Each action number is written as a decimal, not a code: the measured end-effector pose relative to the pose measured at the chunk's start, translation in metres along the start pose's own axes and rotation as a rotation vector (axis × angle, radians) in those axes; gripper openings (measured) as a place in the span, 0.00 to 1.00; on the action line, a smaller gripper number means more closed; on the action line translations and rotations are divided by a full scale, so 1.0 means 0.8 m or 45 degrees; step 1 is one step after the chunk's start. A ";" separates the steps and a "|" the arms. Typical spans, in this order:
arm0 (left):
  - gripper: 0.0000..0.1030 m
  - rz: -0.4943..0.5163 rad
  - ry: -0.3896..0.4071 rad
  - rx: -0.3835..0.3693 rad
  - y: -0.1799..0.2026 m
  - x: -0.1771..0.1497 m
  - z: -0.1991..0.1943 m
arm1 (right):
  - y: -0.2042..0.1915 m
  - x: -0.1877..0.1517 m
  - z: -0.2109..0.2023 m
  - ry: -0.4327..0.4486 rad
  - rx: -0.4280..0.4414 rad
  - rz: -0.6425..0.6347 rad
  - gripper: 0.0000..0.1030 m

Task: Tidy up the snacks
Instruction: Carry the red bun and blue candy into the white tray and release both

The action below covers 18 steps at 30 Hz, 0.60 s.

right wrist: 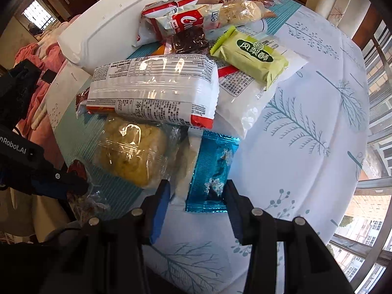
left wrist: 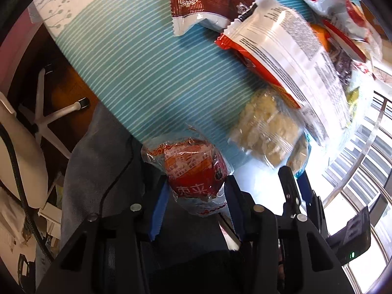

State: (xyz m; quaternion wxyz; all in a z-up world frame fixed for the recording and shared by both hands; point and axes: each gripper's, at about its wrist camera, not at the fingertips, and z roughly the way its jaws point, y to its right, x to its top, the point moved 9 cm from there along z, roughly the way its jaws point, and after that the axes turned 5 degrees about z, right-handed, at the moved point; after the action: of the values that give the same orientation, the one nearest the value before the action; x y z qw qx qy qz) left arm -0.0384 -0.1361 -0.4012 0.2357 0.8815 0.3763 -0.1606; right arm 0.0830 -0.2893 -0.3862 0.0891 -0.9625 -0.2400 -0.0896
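A round snack in a clear and red wrapper (left wrist: 188, 169) sits pinched between the blue pads of my left gripper (left wrist: 196, 186), at the near edge of the teal striped cloth (left wrist: 147, 73). The right wrist view shows that gripper (right wrist: 71, 183) from the side at the far left. My right gripper (right wrist: 197, 186) points steeply down and is shut on a shiny blue snowflake packet (right wrist: 213, 169) lying on the white tree-print cloth (right wrist: 306, 122). A pale wrapper edge lies between the packet and the left pad. The right gripper's fingertips (left wrist: 287, 178) also show in the left wrist view.
A snack pile lies behind: a large white packet with red ends (right wrist: 154, 90), a yellow crumbly cake in clear wrap (right wrist: 132, 152), a green packet (right wrist: 252, 54), and a dark red snowflake packet (left wrist: 203, 2). A white tray (right wrist: 110, 27) stands at the back. A chair base (left wrist: 46, 112) is below.
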 end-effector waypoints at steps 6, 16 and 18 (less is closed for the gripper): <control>0.43 0.069 0.049 0.008 0.005 -0.020 -0.039 | 0.021 0.008 -0.012 0.014 -0.007 0.097 0.43; 0.43 0.248 0.267 0.016 0.037 -0.027 -0.157 | 0.038 0.025 -0.042 0.096 -0.022 0.165 0.43; 0.43 0.295 0.316 0.022 0.046 -0.028 -0.182 | 0.040 0.028 -0.047 0.114 -0.031 0.186 0.43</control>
State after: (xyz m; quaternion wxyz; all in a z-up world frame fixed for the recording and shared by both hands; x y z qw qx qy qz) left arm -0.0109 -0.0932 -0.2579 0.1966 0.9341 0.2970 -0.0255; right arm 0.1132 -0.3153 -0.3489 0.0943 -0.9735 -0.1637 -0.1286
